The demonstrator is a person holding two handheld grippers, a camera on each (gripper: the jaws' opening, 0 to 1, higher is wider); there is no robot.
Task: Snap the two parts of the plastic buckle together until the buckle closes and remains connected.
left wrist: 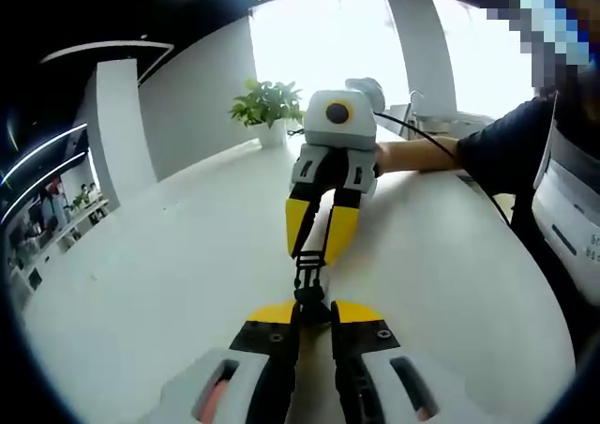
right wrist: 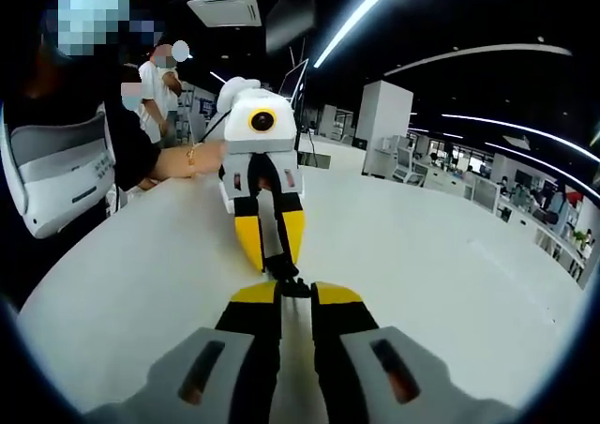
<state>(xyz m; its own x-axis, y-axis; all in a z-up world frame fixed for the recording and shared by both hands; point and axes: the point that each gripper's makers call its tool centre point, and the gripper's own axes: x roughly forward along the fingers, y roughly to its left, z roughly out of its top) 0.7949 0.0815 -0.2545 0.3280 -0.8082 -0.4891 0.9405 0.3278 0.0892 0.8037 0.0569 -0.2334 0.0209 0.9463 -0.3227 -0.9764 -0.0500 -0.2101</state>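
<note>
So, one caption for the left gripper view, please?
Left gripper and right gripper each grip one end of the black buckle above the white table.

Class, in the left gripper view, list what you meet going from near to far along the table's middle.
Left gripper → black buckle → right gripper → potted plant.

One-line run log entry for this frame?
left gripper shut on buckle | right gripper shut on buckle | grippers facing over white table | closure unclear
</note>
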